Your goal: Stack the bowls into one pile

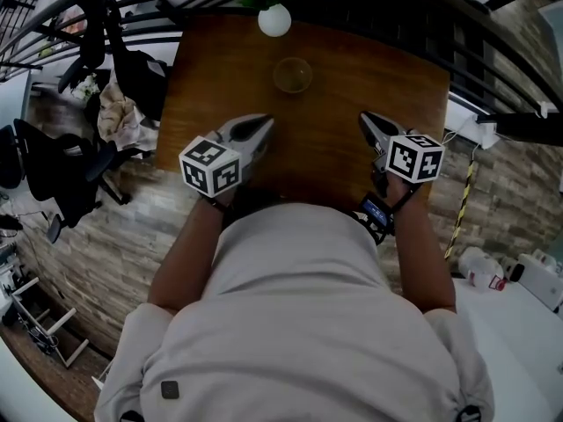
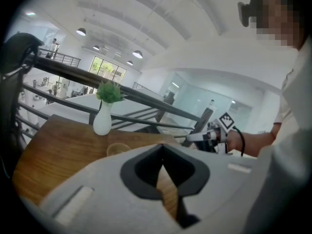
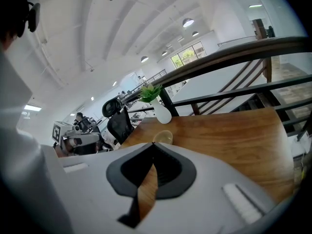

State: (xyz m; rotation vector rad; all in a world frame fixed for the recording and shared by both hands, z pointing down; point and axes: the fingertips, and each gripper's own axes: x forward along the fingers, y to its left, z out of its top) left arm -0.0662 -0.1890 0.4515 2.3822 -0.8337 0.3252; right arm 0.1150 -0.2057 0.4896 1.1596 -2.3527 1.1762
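A small see-through bowl point(image 1: 292, 75) stands alone toward the far side of the wooden table point(image 1: 325, 148); whether it is one bowl or a pile I cannot tell. It also shows low in the left gripper view as the bowl point(image 2: 118, 149), and in the right gripper view as the bowl point(image 3: 163, 137). My left gripper point(image 1: 264, 123) and right gripper point(image 1: 365, 117) hover over the table's near half, side by side and well short of the bowl. The left gripper point(image 2: 162, 146) has its tips together with nothing in them. The right gripper point(image 3: 153, 144) looks the same.
A white vase point(image 1: 274, 20) with a green plant stands at the table's far edge, just behind the bowl. A dark railing point(image 1: 396, 7) runs behind the table. A black office chair point(image 1: 53, 174) and hanging clothes are off the left side.
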